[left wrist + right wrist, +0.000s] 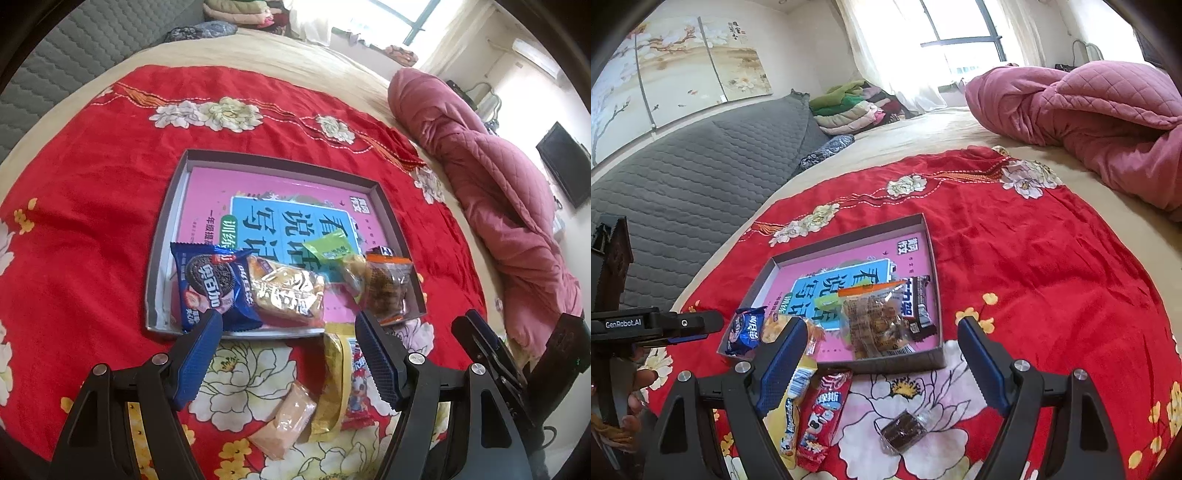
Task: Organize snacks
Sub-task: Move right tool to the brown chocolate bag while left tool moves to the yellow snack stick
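We see red floral cloth spread flat over beige bed. Crumpled pink quilt lies on bed, beyond cloth's far right edge. Grey quilted headboard along left. Folded blankets stack near window. We note flower painting above headboard, dark screen on wall at right.
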Available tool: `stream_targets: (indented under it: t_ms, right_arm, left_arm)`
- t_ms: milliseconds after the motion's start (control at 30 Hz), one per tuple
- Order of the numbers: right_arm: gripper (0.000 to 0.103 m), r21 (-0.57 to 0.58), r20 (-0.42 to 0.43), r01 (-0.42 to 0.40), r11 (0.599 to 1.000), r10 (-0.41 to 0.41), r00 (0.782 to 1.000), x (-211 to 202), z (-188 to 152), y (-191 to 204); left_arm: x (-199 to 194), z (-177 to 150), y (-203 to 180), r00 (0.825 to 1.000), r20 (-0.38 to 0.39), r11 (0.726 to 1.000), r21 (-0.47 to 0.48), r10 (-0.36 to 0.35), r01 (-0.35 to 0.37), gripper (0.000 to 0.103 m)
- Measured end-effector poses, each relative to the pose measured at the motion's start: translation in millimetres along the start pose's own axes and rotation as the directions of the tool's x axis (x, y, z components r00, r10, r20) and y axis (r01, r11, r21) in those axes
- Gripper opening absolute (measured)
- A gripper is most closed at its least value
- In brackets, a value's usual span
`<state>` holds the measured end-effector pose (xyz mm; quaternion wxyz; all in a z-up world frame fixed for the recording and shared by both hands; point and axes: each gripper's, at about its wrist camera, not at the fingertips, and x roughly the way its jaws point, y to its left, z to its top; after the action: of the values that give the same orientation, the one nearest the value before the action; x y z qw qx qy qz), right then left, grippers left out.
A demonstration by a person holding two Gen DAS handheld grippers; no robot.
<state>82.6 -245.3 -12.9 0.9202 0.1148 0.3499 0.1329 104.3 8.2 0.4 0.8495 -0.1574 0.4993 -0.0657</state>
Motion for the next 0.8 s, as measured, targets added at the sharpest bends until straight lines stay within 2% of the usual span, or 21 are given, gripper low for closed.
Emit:
stream_targets:
  t_ms: [500, 800]
  right_arm:
    - [0.083, 0.037, -0.061, 0.029, 0.999, -0.027, 0.998, -2.6, -13.0, -7.3]
    - [0.083, -0.014, -0.117, 0.059, 0.998, -0.060, 0.991, 1.3, -23.5, -2.5]
  left_arm:
    - [11.2, -18.1, -12.1, 0.998, -0.064, 0.999, 0.044, -0.015, 0.018, 0.076]
    - [21.9, -29.3, -16.8, 0.993, -0.112, 0.998, 0.063, -0.021, 0.029, 0.076]
